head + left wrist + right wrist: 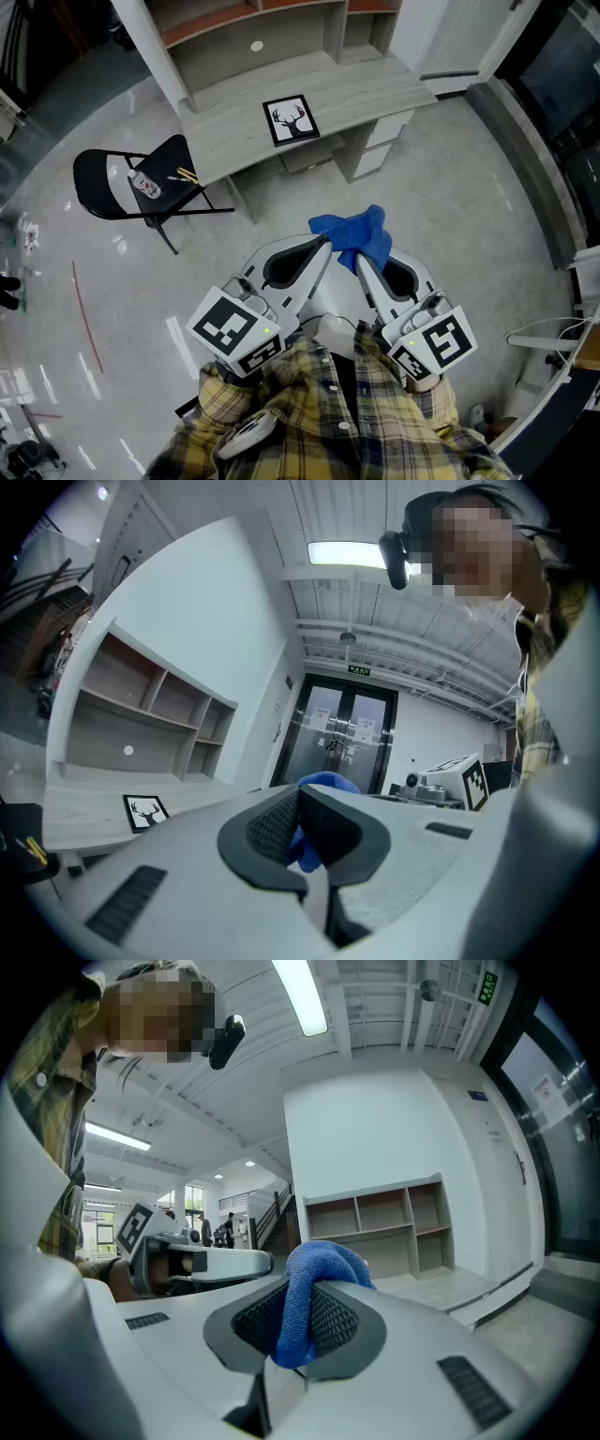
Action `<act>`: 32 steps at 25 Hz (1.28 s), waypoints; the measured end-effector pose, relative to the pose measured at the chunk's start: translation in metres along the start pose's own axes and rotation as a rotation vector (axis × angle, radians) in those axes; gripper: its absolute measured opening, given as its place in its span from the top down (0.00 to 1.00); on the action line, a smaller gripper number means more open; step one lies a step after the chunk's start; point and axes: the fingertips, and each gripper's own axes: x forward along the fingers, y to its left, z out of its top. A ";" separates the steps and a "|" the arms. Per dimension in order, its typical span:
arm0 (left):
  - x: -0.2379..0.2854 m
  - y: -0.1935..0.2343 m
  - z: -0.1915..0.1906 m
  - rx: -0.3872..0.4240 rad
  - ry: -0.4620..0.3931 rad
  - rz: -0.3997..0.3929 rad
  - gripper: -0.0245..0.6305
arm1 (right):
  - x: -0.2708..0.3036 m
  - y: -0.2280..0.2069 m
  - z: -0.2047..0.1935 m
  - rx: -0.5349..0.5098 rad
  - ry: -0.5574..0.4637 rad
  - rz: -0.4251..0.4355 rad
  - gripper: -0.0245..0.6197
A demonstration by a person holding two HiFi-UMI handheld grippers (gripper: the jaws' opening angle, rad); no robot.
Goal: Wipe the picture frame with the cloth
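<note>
The picture frame, black-edged with a deer silhouette, lies flat on the pale wooden desk; it also shows small at the left in the left gripper view. Both grippers are held close to the person's body, well short of the desk. My right gripper is shut on a blue cloth, which bunches up over its tips. My left gripper is shut beside it, tips against the cloth's edge; the blue cloth shows just beyond its pads.
A black folding chair with small items on its seat stands left of the desk. An open shelf unit rises behind the desk, drawers sit under its right end. Grey floor lies between me and the desk.
</note>
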 end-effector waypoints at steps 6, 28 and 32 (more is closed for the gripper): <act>0.003 0.004 -0.004 -0.012 0.008 0.007 0.95 | 0.001 -0.001 -0.002 0.006 0.011 0.006 0.88; 0.054 0.034 -0.025 -0.034 0.050 0.085 0.95 | -0.002 -0.070 -0.029 0.100 0.034 0.001 0.88; 0.081 0.080 -0.004 -0.032 0.045 0.063 0.95 | 0.046 -0.092 -0.021 0.097 0.051 0.005 0.88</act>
